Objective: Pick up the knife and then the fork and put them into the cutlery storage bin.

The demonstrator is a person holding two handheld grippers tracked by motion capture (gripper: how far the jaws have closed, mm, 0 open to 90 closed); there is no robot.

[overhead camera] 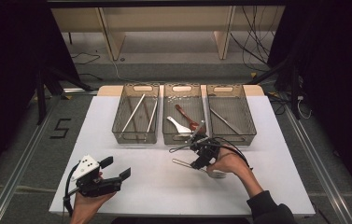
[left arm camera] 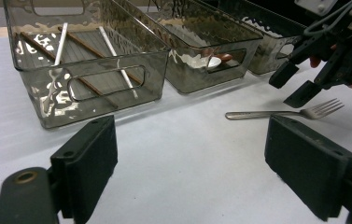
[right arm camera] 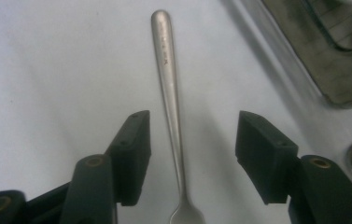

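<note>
- Left gripper (overhead camera: 117, 169) is idling at 7 o'clock, jaws wide, holding nothing.
- Right gripper (right arm camera: 190, 154) is straddling the fork (right arm camera: 171, 112), jaws half open, pads not touching.
- Fork is lying flat on the table (overhead camera: 164, 186), near the bins (overhead camera: 183, 135) at 12 o'clock.
- Judgement: light, stiff, slippery steel; pinching mid-handle looks safest.

Fork (right arm camera: 170, 98): brushed metal, smooth, satin sheen. Bins (left arm camera: 89, 60): smoky translucent plastic, glossy, rippled walls. Table (overhead camera: 164, 182): matt white, smooth. Right gripper (right arm camera: 191, 154) pads (right arm camera: 134, 154): matt black, rubber-like. Upper-left bin: shiny metal chopsticks (left arm camera: 113, 56).
</note>
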